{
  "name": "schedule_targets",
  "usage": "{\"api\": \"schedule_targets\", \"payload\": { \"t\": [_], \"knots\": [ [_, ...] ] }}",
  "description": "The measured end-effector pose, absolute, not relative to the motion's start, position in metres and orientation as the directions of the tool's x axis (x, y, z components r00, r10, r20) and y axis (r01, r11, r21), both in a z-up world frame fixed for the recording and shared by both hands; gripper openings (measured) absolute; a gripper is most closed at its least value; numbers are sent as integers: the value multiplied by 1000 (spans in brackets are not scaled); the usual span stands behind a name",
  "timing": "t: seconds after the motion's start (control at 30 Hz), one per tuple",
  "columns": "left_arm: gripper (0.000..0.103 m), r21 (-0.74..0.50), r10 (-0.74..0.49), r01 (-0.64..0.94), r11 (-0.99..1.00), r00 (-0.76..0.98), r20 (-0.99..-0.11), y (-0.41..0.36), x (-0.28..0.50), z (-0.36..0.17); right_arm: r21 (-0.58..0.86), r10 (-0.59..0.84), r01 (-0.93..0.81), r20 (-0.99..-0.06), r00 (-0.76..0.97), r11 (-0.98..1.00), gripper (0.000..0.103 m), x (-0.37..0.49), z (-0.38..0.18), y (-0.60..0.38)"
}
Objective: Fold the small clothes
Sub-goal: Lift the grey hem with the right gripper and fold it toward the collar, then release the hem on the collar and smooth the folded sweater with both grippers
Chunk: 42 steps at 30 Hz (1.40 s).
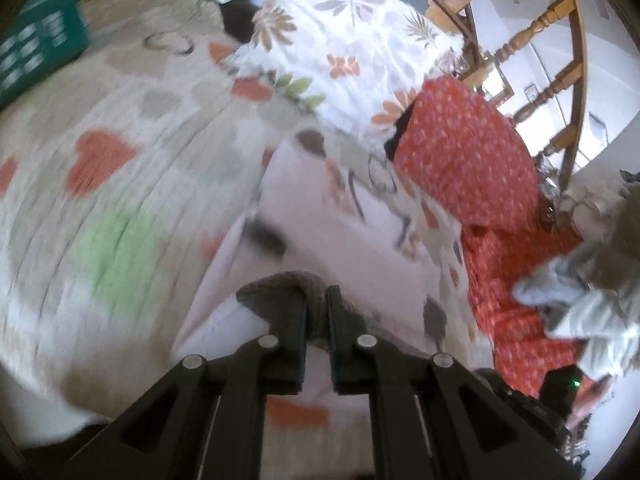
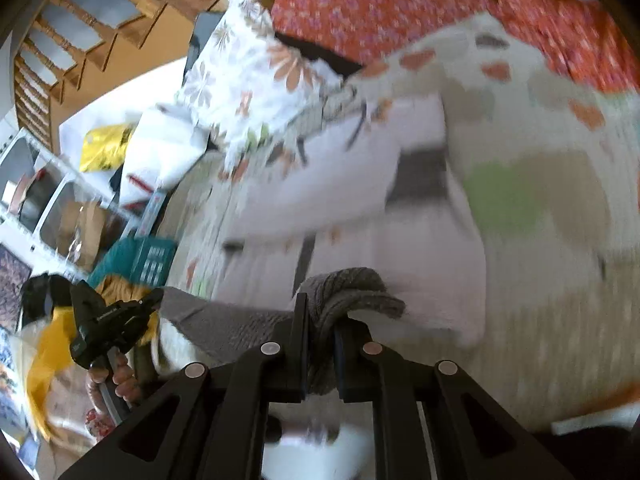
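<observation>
The grey knit point(image 2: 340, 292) is the piece being folded, a small ribbed garment held up between the two grippers above the bed point(image 1: 100, 184). The right gripper point(image 2: 321, 320) has its fingers pinched on a bunched corner of it, the fabric gathered into a thick roll between the pads and spilling over the top. The left gripper point(image 1: 317, 304) is likewise pressed together on another edge of the knit, which pokes up as a rounded fold above its fingertips. From the right wrist view a flat span of grey runs from the pinched roll toward the left gripper's body point(image 2: 104, 320), so the cloth seems stretched between the two grips; holding opposite corners like this is probably meant to spread it flat before laying it down, though motion blur leaves its outline uncertain.

Beyond the knit lies a white folded cloth point(image 1: 320, 232) on the heart-patterned bed cover. Past that sit a floral pillow point(image 1: 332, 52) and a red patterned fabric point(image 1: 468, 152). Farther from the knit, at the bed's far corner, stands a teal basket point(image 1: 36, 48), and a wooden railing point(image 1: 556, 16) rises behind the pillow.
</observation>
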State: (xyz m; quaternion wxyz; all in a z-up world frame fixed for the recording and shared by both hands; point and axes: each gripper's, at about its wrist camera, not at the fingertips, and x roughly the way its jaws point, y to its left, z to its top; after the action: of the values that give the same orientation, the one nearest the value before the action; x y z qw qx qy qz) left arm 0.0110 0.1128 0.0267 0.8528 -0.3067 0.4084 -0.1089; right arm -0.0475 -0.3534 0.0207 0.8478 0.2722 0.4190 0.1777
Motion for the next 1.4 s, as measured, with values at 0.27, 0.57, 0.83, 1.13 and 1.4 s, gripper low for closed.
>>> {"api": "schedule_targets", "payload": {
  "t": [0.27,0.57,0.83,1.13,1.4],
  "knots": [
    [8,-603,-408,-121,788,631,-660,99,130,3,633,490,58,-650,581,772,11,70,4,-363],
    [9,-537,-344,-177,825,596,-725,80,209,-31,651,494,139,-682,540,747,11,158,-44,-378],
    [57,-429,-199,-231,873,636,-746,68,224,-30,720,531,177,-633,563,671,23,197,-65,-394],
    [61,-431,-244,-168,886,623,-743,52,202,-18,646,379,181,-626,682,741,65,177,-24,-410],
    [61,-309,-229,-70,948,523,-821,30,180,-44,608,458,52,-650,607,792,65,169,-25,-365]
  ]
}}
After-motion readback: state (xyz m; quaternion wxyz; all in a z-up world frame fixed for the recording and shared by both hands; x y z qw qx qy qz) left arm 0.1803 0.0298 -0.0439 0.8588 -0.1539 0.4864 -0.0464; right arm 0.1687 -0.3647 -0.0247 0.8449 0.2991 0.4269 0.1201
